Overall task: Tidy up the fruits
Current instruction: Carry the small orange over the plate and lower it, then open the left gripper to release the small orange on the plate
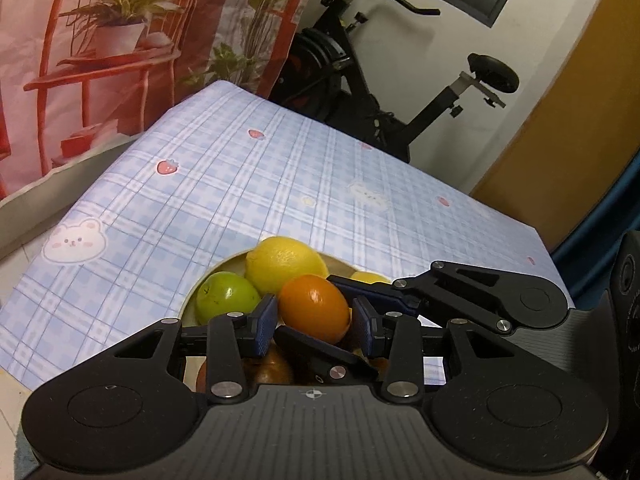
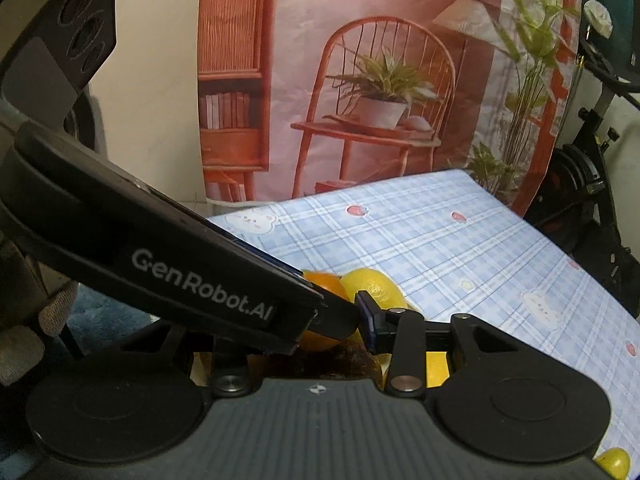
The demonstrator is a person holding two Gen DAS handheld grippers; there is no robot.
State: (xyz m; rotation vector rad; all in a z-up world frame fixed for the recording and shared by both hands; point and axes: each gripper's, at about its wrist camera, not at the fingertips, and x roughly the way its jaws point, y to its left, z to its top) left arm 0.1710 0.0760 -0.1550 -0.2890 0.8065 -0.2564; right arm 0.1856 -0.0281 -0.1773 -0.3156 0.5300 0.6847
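Note:
In the left wrist view an orange (image 1: pixel 314 307) sits between the blue pads of my left gripper (image 1: pixel 314 322), over a pale bowl (image 1: pixel 191 296) holding a green lime (image 1: pixel 226 295), a yellow lemon (image 1: pixel 282 262) and darker fruit below. My right gripper's fingers (image 1: pixel 372 294) reach in from the right around the same orange; which one grips it is unclear. In the right wrist view the left gripper's body (image 2: pixel 160 276) crosses in front and hides my right gripper's left finger; the right pad (image 2: pixel 366 320) shows beside the orange (image 2: pixel 326 284) and lemon (image 2: pixel 374 286).
The table carries a blue plaid cloth (image 1: pixel 240 184) with bear and strawberry prints. A printed backdrop (image 1: pixel 100 40) hangs behind it. An exercise bike (image 1: pixel 380 80) stands past the far edge. A yellow-green fruit (image 2: pixel 614 462) lies on the cloth at the lower right.

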